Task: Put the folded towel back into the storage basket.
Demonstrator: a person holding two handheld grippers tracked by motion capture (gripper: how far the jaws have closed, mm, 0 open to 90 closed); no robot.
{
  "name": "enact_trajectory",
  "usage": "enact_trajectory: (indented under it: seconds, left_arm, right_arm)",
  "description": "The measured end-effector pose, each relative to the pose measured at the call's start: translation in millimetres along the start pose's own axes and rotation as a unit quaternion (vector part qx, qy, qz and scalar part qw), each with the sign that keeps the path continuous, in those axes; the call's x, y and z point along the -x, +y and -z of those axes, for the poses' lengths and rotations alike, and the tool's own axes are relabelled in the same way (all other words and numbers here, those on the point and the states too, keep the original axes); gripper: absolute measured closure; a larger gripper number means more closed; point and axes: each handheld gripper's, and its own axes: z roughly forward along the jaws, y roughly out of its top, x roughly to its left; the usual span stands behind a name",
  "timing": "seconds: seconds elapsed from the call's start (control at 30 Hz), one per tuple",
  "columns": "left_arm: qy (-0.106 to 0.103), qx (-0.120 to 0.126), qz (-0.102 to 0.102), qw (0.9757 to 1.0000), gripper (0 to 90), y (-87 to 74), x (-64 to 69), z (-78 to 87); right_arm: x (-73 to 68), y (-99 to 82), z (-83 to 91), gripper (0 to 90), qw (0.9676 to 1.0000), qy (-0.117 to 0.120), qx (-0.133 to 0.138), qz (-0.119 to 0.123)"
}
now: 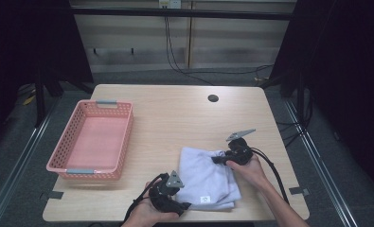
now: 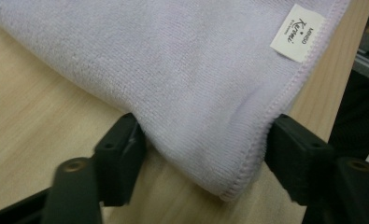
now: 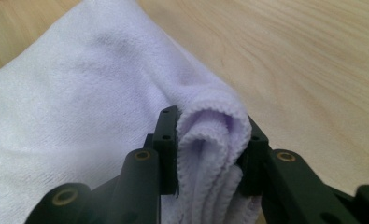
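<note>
A pink basket (image 1: 91,142) is sitting on the left part of the table (image 1: 175,113), well apart from the work. Nearer the middle, at the table's front edge, the left hand-held gripper (image 1: 183,206) is lying low against the front left corner of a folded pale lilac towel (image 1: 208,177). In the left gripper view the towel's stitched corner (image 2: 210,135) is lying between the two black jaws; both jaw tips are standing right at the cloth's edges, but the cloth is not looking pinched, so this hand-held gripper is reading as released around the corner. A white label (image 2: 298,32) is showing on the towel close to its hem.

The towel is resting flat on the front right part of the table, its long side running from the front edge toward the middle. At its far right corner the right hand-held gripper (image 1: 218,160) is clenching a bunched fold of the towel (image 3: 210,154): in the right gripper view the layered edges are being squeezed between the jaws and bulging above them. The person's right hand (image 1: 250,169) is holding that hand-held gripper over the towel's right edge.
</note>
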Motion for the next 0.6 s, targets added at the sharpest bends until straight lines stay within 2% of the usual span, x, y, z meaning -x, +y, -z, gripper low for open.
enact_trajectory:
  seconds: [0.07, 0.1, 0.23, 0.27, 0.33, 0.4, 0.43, 0.5, 0.53, 0.57, 0.6]
  left_arm:
    - [0.008, -0.001, 0.001, 1.0000, 37.4, 0.5, 2.2, 0.3]
    - [0.006, 0.004, 0.017, 0.9998, 48.5, 1.3, 3.7, 0.2]
    - [-0.001, -0.001, 0.010, 0.9999, 60.7, 0.7, 1.7, 1.8]
    - [-0.008, 0.005, 0.021, 0.9997, 63.1, 0.0, -1.0, 2.1]
    - [-0.012, 0.001, 0.017, 0.9998, 66.7, -0.3, -3.6, 3.0]
    - [-0.020, 0.000, 0.025, 0.9995, 68.4, -0.3, -5.1, 3.4]
    - [-0.024, 0.007, 0.038, 0.9989, 69.3, -0.8, -5.6, 3.1]
    - [-0.028, 0.002, 0.037, 0.9989, 70.3, -0.5, -6.8, 4.6]
    - [-0.028, 0.008, 0.044, 0.9986, 70.3, -1.0, -6.9, 5.1]
    - [-0.037, 0.012, 0.045, 0.9982, 70.8, -2.3, -9.2, 6.0]
    - [-0.036, 0.011, 0.043, 0.9984, 70.9, -2.5, -9.9, 7.3]
  right_arm:
    - [-0.6, -0.4, 0.3, 68.5, 1.0000, -0.002, 0.001, -0.002]
    - [1.1, -1.8, 0.3, 69.7, 0.9999, 0.006, 0.007, -0.011]
    - [2.2, -2.3, 0.7, 71.6, 0.9998, 0.011, 0.008, -0.016]
    - [1.9, -2.4, 0.4, 72.1, 0.9997, 0.013, 0.009, -0.016]
    - [1.6, -2.0, 0.9, 73.0, 0.9998, 0.014, 0.008, -0.013]
    - [2.1, -1.9, 1.2, 73.4, 0.9998, 0.014, 0.006, -0.011]
    - [2.5, -1.9, 1.6, 74.2, 0.9996, 0.019, 0.009, -0.017]
    - [2.8, -1.2, 2.4, 74.8, 0.9996, 0.020, 0.010, -0.019]
    - [2.8, -1.2, 2.4, 74.8, 0.9996, 0.020, 0.010, -0.019]
    - [1.2, 0.5, 4.6, 75.3, 0.9995, 0.023, 0.013, -0.019]
    - [-0.1, 1.5, 6.0, 75.4, 0.9995, 0.021, 0.013, -0.020]
